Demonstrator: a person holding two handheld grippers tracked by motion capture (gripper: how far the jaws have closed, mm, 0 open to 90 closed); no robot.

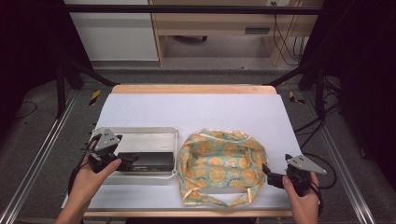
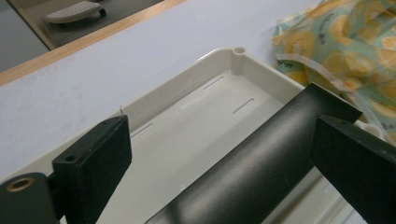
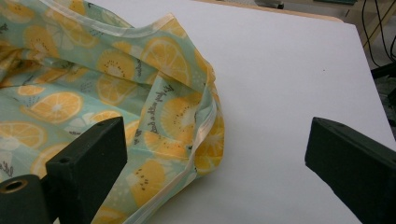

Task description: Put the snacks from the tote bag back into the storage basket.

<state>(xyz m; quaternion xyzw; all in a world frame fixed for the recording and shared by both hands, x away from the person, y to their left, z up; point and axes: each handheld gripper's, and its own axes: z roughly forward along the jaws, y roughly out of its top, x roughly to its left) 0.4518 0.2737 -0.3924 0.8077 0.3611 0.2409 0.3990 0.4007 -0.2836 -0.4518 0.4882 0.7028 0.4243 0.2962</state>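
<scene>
A cream plastic tray [image 1: 140, 134] lies on the left of the white table, and a long black box [image 1: 148, 161] rests along its near side. My left gripper [image 1: 134, 159] is open at the box's left end. In the left gripper view the black box [image 2: 261, 163] runs between the jaws of the left gripper [image 2: 224, 135], close to the right one, inside the tray [image 2: 219, 56]. Right of the tray a crumpled cloth bag [image 1: 222, 165] with an orange-slice print lies open. My right gripper [image 1: 267, 171] is open at its right edge. The bag's hem [image 3: 201, 135] lies between the right gripper's [image 3: 217, 135] jaws.
The white tabletop [image 1: 196, 109] has a wooden far edge. Bare white surface [image 3: 289, 74] stretches right of the bag. Dark frame posts and cables stand beyond both sides of the table. The bag [image 2: 336, 42] lies just past the tray's corner.
</scene>
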